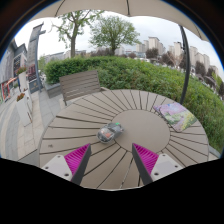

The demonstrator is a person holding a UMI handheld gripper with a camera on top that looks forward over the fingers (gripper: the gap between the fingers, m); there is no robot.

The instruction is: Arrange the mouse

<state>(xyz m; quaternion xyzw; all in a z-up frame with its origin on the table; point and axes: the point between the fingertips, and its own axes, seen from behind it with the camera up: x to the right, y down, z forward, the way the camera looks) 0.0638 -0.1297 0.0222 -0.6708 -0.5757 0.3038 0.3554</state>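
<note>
Wooden slats form the round table (150, 115); the mouse (110, 131) lies near its middle, just ahead of the gripper (112, 157), whose jaws are spread and hold nothing; it is probably light, stiff and smooth, best pinched across its sides; its details are hard to see; some colourful thing (176, 115) lies further away.

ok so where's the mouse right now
In the gripper view the mouse lies on the round slatted wooden table, just ahead of the open claw and between its fingers' lines, with a paper-like item farther right.
</note>
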